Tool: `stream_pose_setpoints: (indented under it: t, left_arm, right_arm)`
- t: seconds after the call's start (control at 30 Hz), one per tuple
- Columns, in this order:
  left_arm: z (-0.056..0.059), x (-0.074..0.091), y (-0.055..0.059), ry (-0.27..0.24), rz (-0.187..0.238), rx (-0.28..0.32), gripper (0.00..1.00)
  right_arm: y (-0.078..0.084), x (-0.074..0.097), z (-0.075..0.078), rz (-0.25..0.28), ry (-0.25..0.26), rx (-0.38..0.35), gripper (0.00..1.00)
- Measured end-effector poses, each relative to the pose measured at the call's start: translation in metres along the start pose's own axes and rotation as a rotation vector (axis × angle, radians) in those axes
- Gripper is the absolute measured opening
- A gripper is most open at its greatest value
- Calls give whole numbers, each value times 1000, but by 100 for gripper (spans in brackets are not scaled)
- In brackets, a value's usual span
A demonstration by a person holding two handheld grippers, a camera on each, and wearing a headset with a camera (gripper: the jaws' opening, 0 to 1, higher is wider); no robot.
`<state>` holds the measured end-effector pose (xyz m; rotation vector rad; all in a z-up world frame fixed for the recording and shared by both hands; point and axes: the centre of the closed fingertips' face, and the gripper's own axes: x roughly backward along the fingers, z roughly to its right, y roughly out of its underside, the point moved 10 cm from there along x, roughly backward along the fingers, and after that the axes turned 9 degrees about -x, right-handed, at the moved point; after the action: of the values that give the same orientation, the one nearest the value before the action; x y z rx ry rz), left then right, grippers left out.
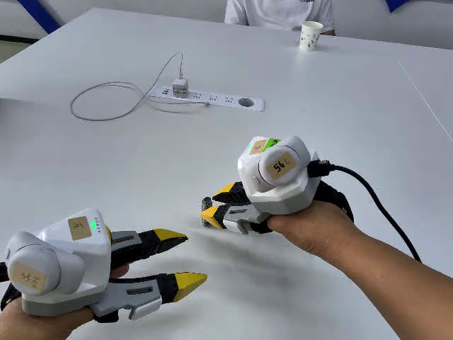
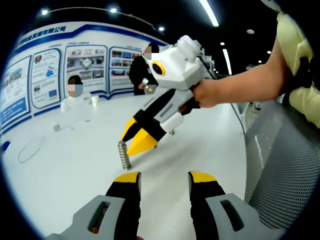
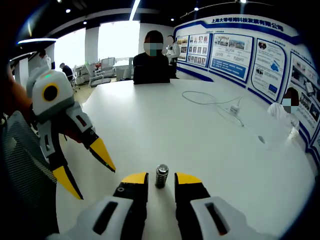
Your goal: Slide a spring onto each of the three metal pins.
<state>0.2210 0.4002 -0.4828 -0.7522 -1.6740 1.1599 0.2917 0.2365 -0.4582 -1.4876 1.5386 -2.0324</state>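
Observation:
A short metal pin with a dark spring (image 3: 161,175) coiled around it stands upright on the white table (image 1: 333,106). My right gripper (image 3: 161,179) is open only narrowly, its yellow tips on either side of the spring with a thin gap on each side. In the head view the right gripper (image 1: 211,205) lies low on the table, its tips at the spring (image 1: 205,202). My left gripper (image 1: 182,258) hovers at the near left, open and with nothing between its fingers. It looks at the spring (image 2: 123,157) and the right gripper (image 2: 129,145) beside it.
A white power strip (image 1: 212,99) with a charger (image 1: 180,87) and a looped cable (image 1: 99,106) lies at the back left. A paper cup (image 1: 310,35) stands at the far edge near a seated person (image 1: 279,10). A black cable (image 1: 382,212) trails from the right gripper.

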Motion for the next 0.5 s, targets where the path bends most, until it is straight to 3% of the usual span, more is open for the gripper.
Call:
stream_pose_setpoints:
  t: [0.5]
  left_arm:
    - [-1, -1, -3, -7, 2, 3, 42]
  right_arm:
    - [5, 24, -8, 23, 14, 5, 24]
